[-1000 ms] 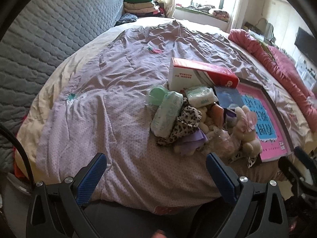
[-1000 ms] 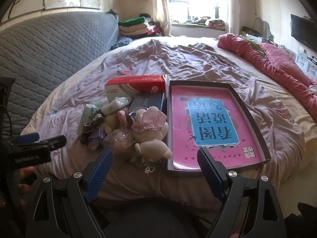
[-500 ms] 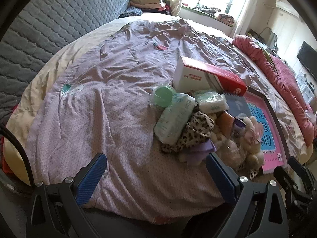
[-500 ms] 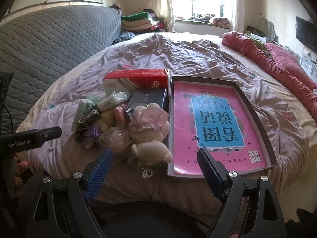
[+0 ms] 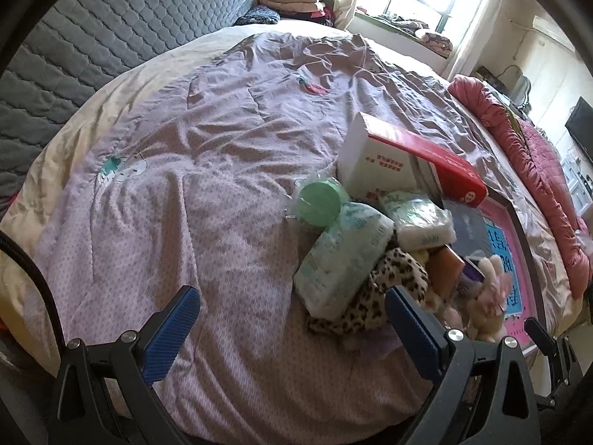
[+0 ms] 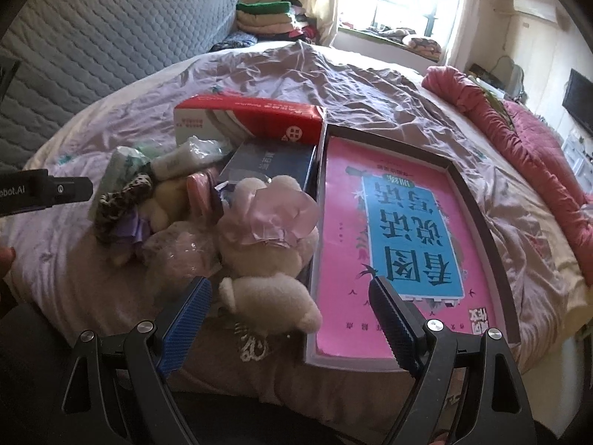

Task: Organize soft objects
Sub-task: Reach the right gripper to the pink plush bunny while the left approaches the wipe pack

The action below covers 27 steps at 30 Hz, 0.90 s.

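A pile of soft things lies on the lilac bedspread (image 5: 155, 170): a cream plush rabbit with a pink bow (image 6: 267, 244), a leopard-print cloth (image 5: 385, 289), tissue packs (image 5: 344, 256), a green-lidded jar (image 5: 320, 202) and a bagged lilac item (image 6: 178, 252). The rabbit also shows in the left wrist view (image 5: 485, 304). My left gripper (image 5: 292, 330) is open and empty, just short of the leopard cloth. My right gripper (image 6: 289, 319) is open and empty, its jaws either side of the rabbit's lower end, apart from it.
A red and white box (image 6: 255, 118) and a dark blue box (image 6: 270, 163) lie behind the pile. A shallow box with a pink and blue cover (image 6: 400, 237) lies to the right. A pink quilt (image 6: 519, 141), folded clothes (image 6: 270, 18) and a grey headboard (image 5: 92, 37) border the bed.
Both grippers have moved forward toward the pile, which looks larger and lower in both views. Both stayed open. Nothing on the bed has moved.
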Tool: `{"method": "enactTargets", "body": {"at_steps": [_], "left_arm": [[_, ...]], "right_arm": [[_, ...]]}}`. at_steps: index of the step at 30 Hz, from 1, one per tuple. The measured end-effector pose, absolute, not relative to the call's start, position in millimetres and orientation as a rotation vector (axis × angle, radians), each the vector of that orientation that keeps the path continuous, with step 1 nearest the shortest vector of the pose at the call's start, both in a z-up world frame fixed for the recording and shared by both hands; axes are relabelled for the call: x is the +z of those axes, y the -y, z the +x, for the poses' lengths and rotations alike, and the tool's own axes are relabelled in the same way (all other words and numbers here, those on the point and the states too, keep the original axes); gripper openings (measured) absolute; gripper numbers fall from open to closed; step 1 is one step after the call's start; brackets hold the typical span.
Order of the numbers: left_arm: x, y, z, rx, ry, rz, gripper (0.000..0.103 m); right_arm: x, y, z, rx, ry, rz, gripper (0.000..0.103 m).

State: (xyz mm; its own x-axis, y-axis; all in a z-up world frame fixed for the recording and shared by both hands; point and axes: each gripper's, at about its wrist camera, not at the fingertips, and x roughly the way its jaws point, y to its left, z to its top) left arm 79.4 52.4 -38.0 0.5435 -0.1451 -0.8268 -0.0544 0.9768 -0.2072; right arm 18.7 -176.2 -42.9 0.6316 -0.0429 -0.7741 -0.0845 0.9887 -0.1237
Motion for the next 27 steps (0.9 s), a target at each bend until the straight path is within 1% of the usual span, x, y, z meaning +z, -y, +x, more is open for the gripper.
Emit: {"method": "enactTargets", "body": {"at_steps": [9,12,15,17,18,19,20,23,25,27], "left_arm": [[-50.1,-53.1,97.2,-0.099,-1.019,-0.254,0.100],[-51.3,-51.4,102.1,-0.115,-1.014,-0.259,0.100],[-53.5,-50.7,107.5,-0.137,-1.009,-0.270,0.100],[-56.6,-49.9,110.6,-0.153,-1.014,-0.280,0.098],[-58.6,-49.7,112.4,-0.160,-1.017,-0.284,0.097],[-60.3,-49.2,114.1,-0.168,-1.020,-0.288,0.095],[-61.2,-49.2,115.7,-0.174,-1.022,-0.290,0.094],[-64.0,-49.7,119.4,-0.199,-1.021,-0.306,0.088],[-64.8,-50.2,120.8,-0.223,-1.016,-0.322,0.079],[-66.0,-51.2,121.1,-0.242,-1.017,-0.342,0.074]], "right_arm": [[-50.9,171.4,31.2,0.013,-0.891,-0.196,0.087],[-50.8,171.6,35.4,0.010,-0.881,-0.197,0.078],[-51.9,168.7,37.9,0.019,-0.877,-0.211,0.073],[-53.0,164.3,39.4,0.036,-0.874,-0.227,0.067],[-54.1,161.9,41.0,0.041,-0.875,-0.238,0.066],[-55.7,160.4,43.0,0.052,-0.880,-0.242,0.063],[-57.2,159.5,44.3,0.065,-0.886,-0.238,0.056],[-59.7,158.9,46.9,0.090,-0.894,-0.223,0.053],[-59.0,160.6,47.2,0.101,-0.892,-0.207,0.051],[-56.7,163.9,46.1,0.112,-0.881,-0.183,0.050]]}}
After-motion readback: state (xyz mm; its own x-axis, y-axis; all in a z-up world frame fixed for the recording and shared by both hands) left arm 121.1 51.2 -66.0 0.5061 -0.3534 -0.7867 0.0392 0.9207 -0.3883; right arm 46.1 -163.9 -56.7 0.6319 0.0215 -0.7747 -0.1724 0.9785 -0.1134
